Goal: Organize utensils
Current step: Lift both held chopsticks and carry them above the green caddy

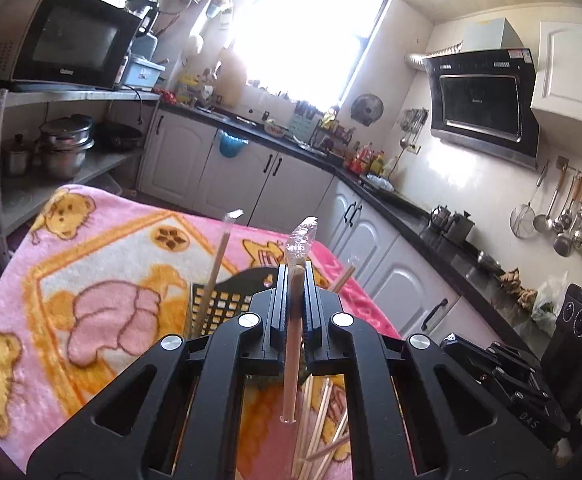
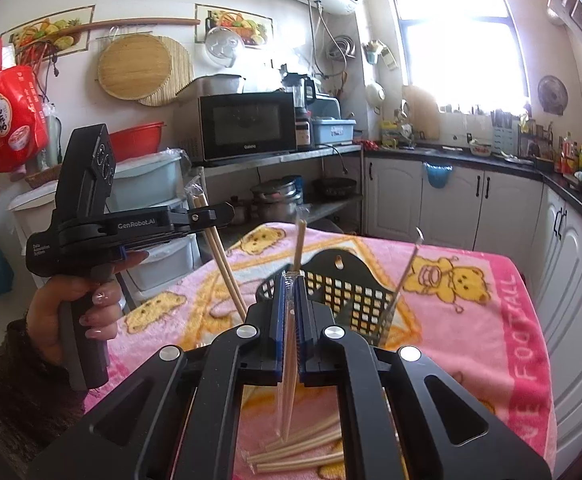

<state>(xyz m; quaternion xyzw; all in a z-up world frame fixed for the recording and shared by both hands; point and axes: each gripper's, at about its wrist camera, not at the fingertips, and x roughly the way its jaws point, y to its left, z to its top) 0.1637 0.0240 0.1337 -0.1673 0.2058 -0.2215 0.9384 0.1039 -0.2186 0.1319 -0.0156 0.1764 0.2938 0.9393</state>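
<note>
My left gripper (image 1: 294, 276) is shut on a plastic-wrapped pair of chopsticks (image 1: 293, 344), held upright above the pink blanket; it also shows in the right wrist view (image 2: 207, 216) at the left, in a hand, with its chopsticks (image 2: 223, 256) slanting down. My right gripper (image 2: 289, 284) is shut on another wrapped pair of chopsticks (image 2: 289, 384), held upright just before the black utensil basket (image 2: 347, 276). The basket (image 1: 227, 304) holds an upright wrapped pair (image 1: 215, 272) and another wrapped stick (image 2: 405, 280). Loose wrapped chopsticks (image 2: 299, 446) lie on the blanket beneath my grippers.
The pink teddy-bear blanket (image 2: 471, 320) covers the table. A shelf with a microwave (image 2: 247, 126) and pots stands behind on the left. White cabinets and a dark counter (image 2: 491, 164) run along the back and right. The right gripper's body (image 1: 507, 376) shows at the left view's lower right.
</note>
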